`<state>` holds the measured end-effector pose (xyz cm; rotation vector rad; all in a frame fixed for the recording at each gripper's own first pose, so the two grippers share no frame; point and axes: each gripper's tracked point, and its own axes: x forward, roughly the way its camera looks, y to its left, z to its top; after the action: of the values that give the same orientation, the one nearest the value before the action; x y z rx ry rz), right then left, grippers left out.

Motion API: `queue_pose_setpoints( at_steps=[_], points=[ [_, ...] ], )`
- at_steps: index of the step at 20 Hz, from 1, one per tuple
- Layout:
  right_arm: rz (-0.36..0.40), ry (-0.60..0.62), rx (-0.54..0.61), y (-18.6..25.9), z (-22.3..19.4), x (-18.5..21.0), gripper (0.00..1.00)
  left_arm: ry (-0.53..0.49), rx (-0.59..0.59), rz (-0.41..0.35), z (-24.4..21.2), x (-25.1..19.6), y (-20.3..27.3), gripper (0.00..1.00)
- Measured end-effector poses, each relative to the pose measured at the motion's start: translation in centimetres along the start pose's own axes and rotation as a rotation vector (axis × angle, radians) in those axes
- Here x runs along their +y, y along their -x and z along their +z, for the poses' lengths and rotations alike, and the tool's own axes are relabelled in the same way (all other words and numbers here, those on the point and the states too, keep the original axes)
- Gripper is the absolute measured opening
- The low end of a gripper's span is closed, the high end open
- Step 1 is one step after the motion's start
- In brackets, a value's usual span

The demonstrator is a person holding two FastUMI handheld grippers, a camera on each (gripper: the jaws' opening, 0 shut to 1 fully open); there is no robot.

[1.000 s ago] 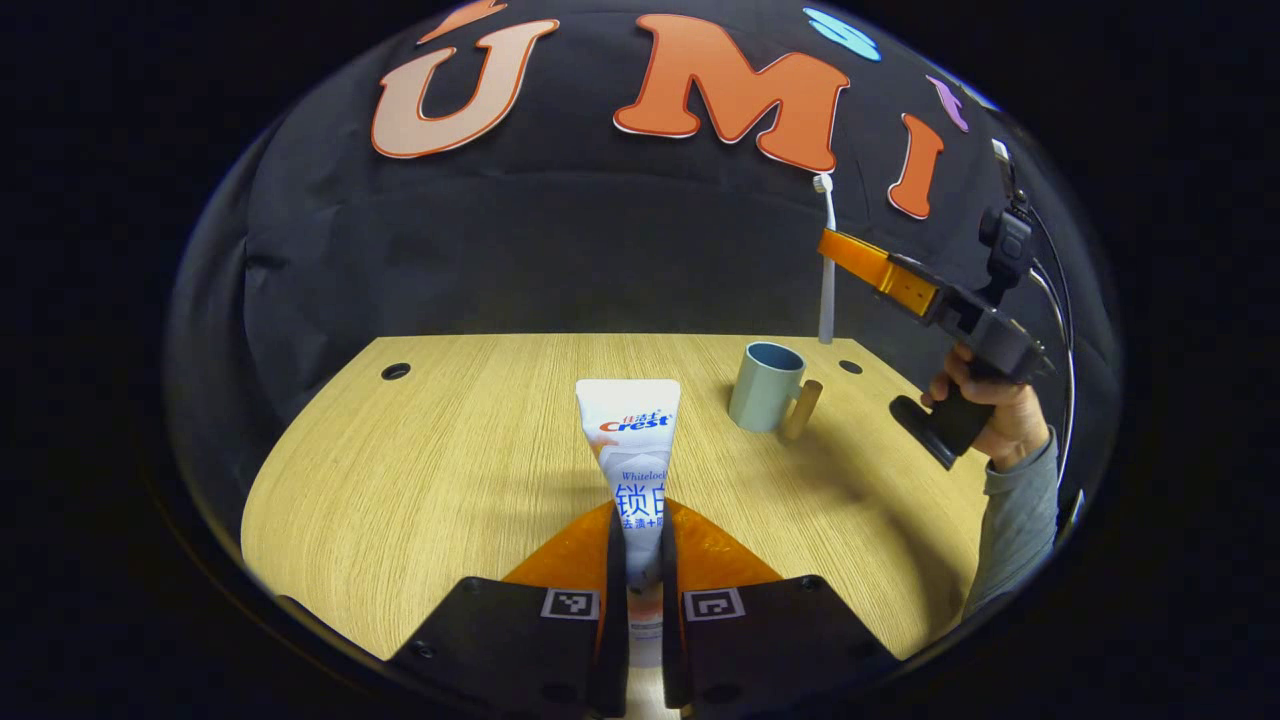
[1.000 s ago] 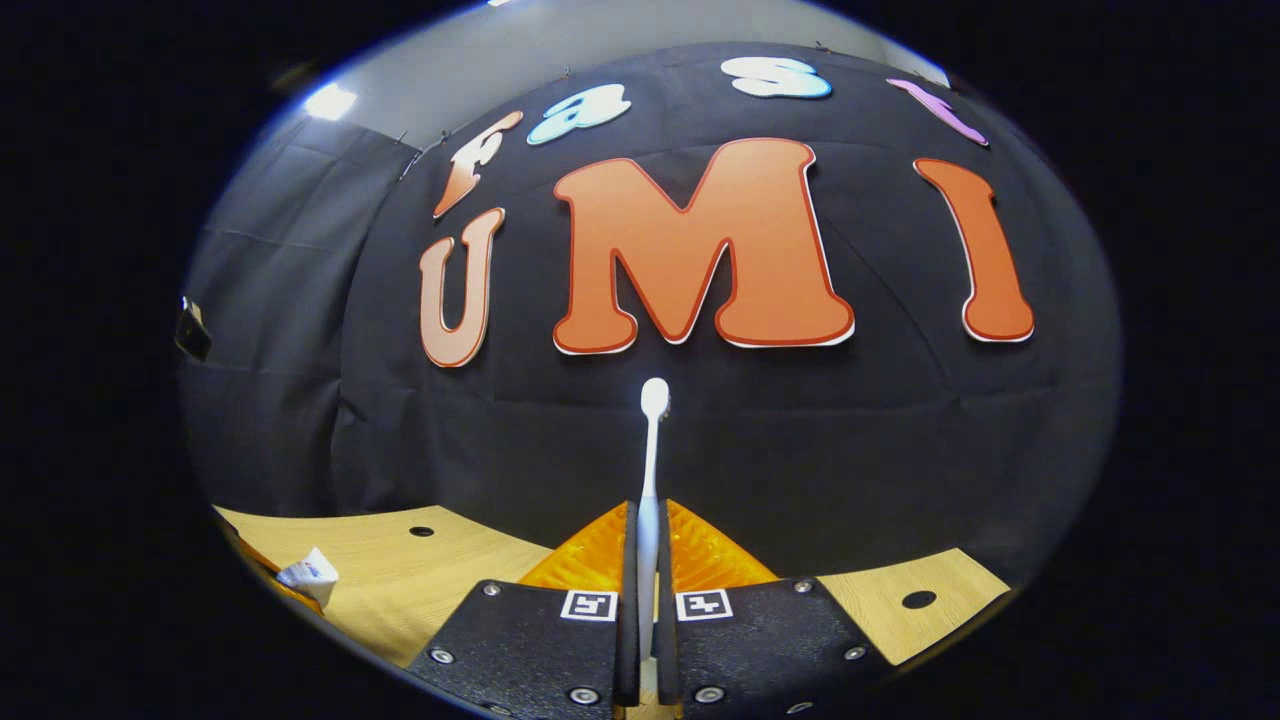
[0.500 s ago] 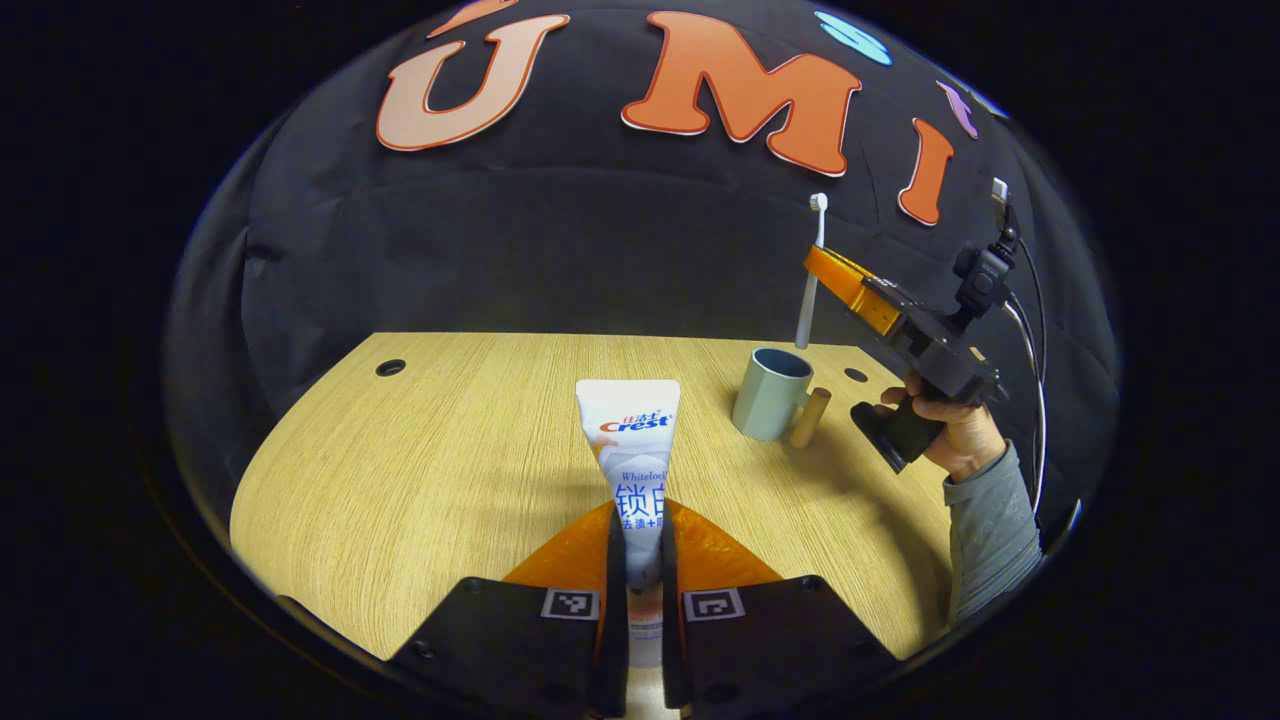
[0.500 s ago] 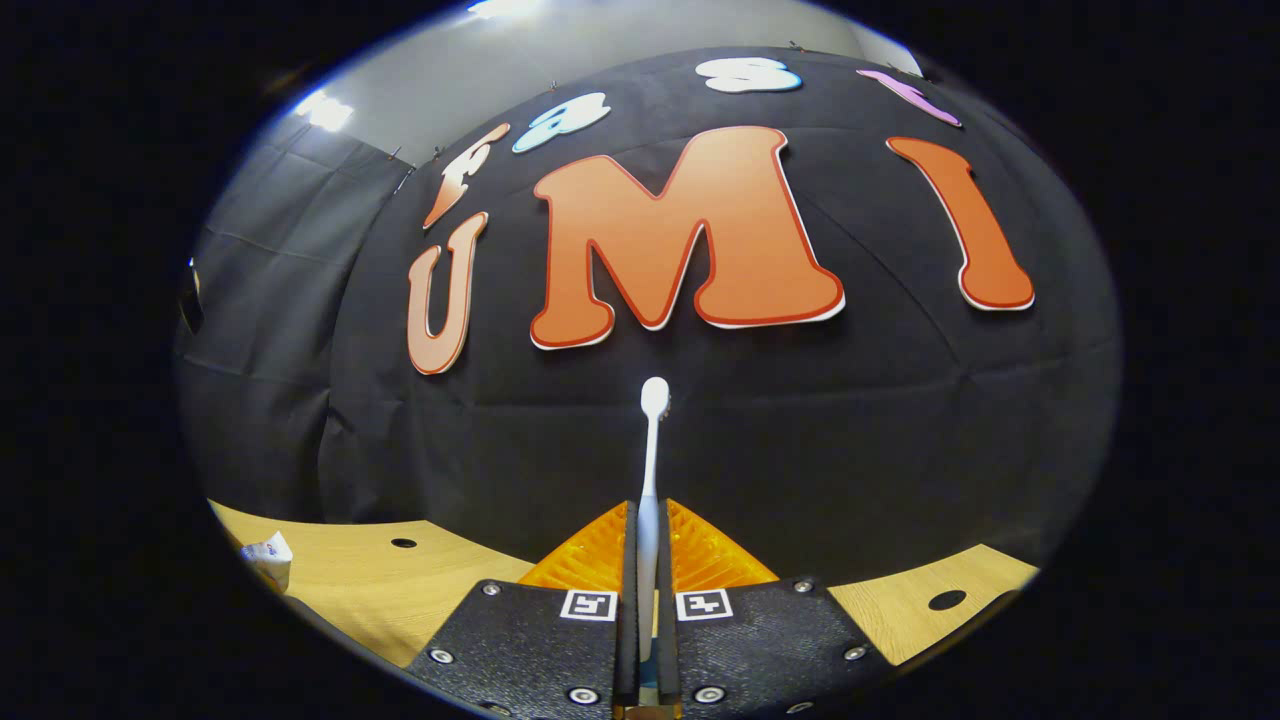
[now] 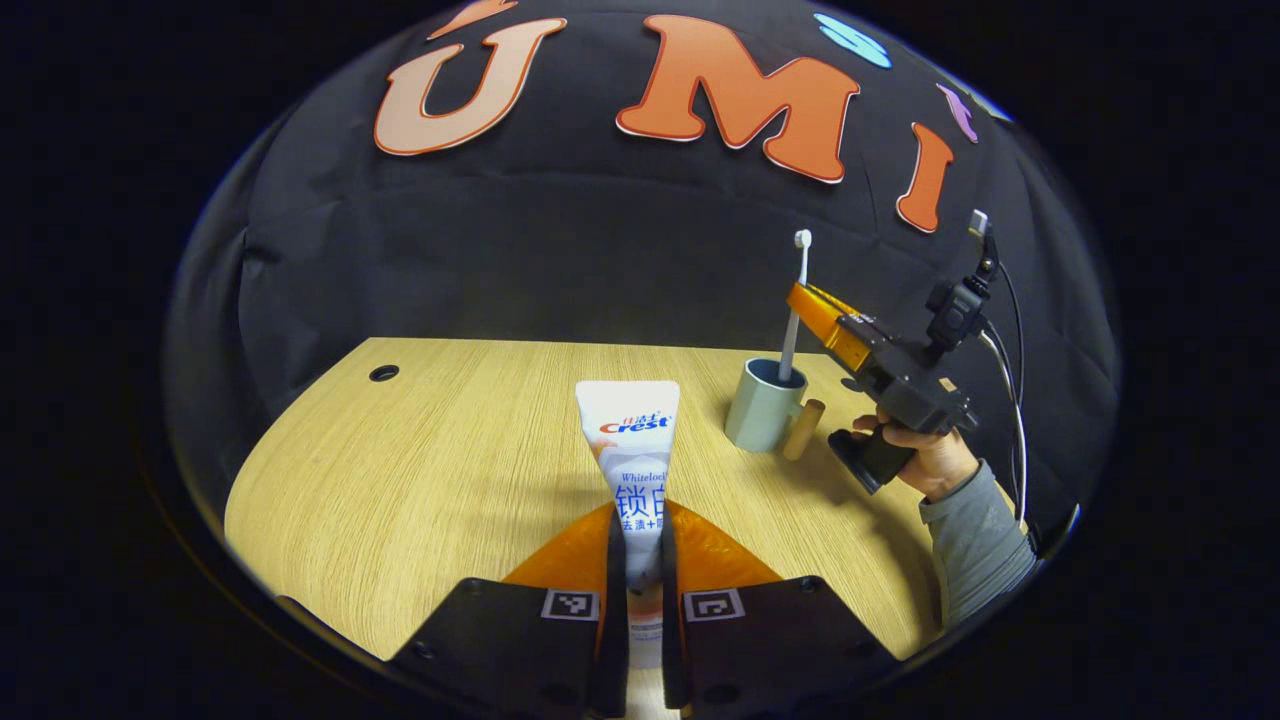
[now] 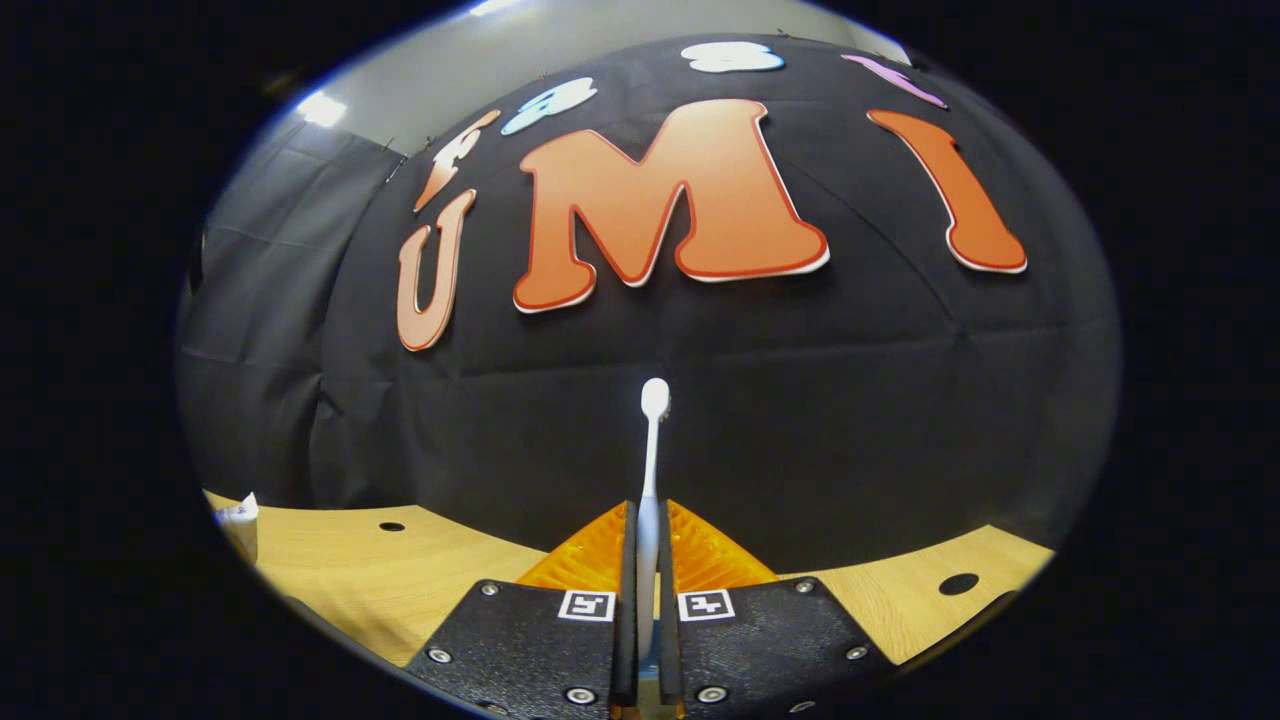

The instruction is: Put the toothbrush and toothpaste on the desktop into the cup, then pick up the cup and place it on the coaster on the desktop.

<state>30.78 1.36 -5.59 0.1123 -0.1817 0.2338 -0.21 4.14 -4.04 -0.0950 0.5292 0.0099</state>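
Lowered since a second ago, the right tool (image 5: 812, 312) now has the brush's handle end inside the cup (image 5: 762, 405), where before it hung above. Ahead of the left tool (image 5: 640, 580) the counter (image 5: 420, 470) stretches wide; the cup stands ahead and to its right. That tool is clamped on the paste (image 5: 632, 470), tube pointing forward, ready to follow. Upright, head up, the brush (image 6: 651, 470) is pinched between the right tool's closed fingers so it drops in straight.
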Motion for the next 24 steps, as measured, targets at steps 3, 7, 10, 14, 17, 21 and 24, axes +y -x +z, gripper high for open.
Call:
queue_pose_setpoints(
  at_steps=[3,7,10,14,17,21,24],
  points=[
    [-0.012,-0.013,0.060,0.4,-1.4,-0.3,0.09,0.009,-0.016,-0.006,1.3,-0.1,0.5,0.17],
    [-0.024,0.000,0.144,1.7,-2.7,-0.6,0.11,-0.001,-0.058,-0.008,3.3,-0.7,0.1,0.17],
    [-0.032,0.001,0.215,3.4,-3.0,-0.8,0.13,0.004,-0.102,-0.015,4.5,-1.8,-0.9,0.17],
    [-0.035,-0.001,0.244,6.7,-1.8,-1.2,0.35,-0.001,-0.160,-0.043,6.0,-3.1,-1.1,0.17],
    [-0.039,0.023,0.235,9.6,-0.1,-1.5,0.51,0.000,-0.205,-0.078,7.5,-4.7,-1.9,0.17],
    [-0.092,0.019,0.285,13.8,0.9,-2.4,0.72,0.008,-0.273,-0.137,9.8,-7.6,-3.2,0.17],
    [-0.089,0.043,0.252,16.7,2.7,-2.2,0.81,0.026,-0.333,-0.168,11.3,-9.6,-3.8,0.17]
  ],
)
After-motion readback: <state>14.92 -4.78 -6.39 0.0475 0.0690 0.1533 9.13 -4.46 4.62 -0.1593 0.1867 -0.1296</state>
